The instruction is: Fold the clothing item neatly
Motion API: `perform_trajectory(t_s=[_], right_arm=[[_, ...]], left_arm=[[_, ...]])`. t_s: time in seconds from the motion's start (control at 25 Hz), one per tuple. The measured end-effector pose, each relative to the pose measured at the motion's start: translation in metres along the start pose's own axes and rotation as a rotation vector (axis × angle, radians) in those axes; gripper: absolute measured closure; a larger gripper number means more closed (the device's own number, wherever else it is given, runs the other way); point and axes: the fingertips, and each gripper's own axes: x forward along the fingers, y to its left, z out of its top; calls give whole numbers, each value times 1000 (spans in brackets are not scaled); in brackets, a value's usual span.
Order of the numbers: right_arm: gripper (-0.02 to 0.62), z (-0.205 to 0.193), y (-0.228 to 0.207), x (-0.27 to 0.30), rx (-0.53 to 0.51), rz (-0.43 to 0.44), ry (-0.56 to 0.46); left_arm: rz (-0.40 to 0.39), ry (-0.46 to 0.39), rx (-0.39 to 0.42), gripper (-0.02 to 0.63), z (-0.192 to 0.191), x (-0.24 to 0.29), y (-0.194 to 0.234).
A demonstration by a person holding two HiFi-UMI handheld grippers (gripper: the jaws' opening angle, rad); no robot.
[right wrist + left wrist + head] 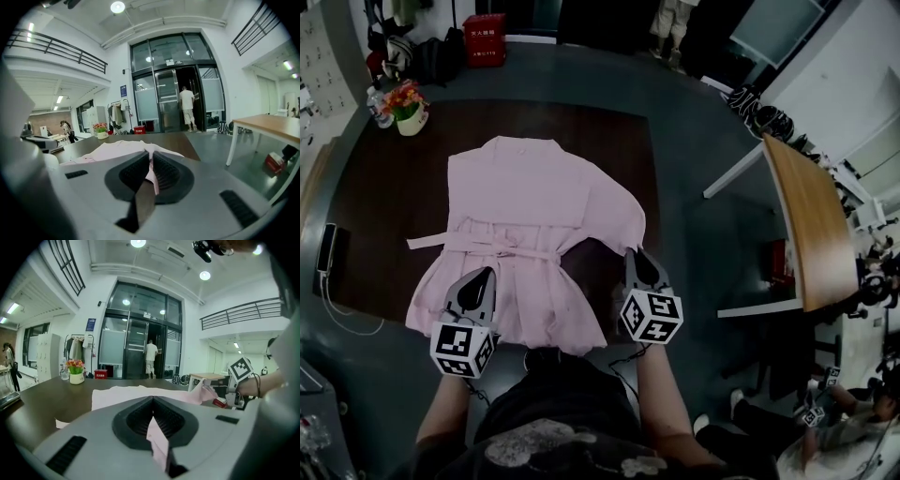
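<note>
A pink belted garment [525, 202] lies spread flat on the dark table [384, 187]. My left gripper [484, 273] rests over the garment's lower left part. In the left gripper view the left gripper [152, 399] is shut on a strip of pink cloth [157, 439]. My right gripper [633, 253] is at the end of the right sleeve, beside the table's right edge. In the right gripper view the right gripper [151, 154] is shut on pink cloth [151, 178], with the rest of the garment [122, 149] lying beyond. The right gripper [236, 380] also shows in the left gripper view, holding the sleeve.
A pot of flowers [408, 108] stands at the table's far left corner. A dark flat device [328, 248] lies at the table's left edge. A wooden table [806, 225] stands to the right across bare floor. A person [151, 357] stands at the far glass doors.
</note>
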Motion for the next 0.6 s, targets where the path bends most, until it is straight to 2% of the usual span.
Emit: perform_trajectory(t_s=[0.12, 0.28, 0.4, 0.6], right_arm=[[578, 2, -11, 3, 11, -6, -4], [578, 26, -28, 11, 22, 3, -45], [578, 48, -31, 17, 37, 47, -83], [578, 90, -18, 31, -8, 105, -134]], left_arm=[[26, 6, -7, 595, 0, 3, 1], [74, 10, -7, 595, 10, 6, 0], [121, 14, 8, 595, 18, 6, 6], [187, -22, 11, 595, 33, 2, 27]])
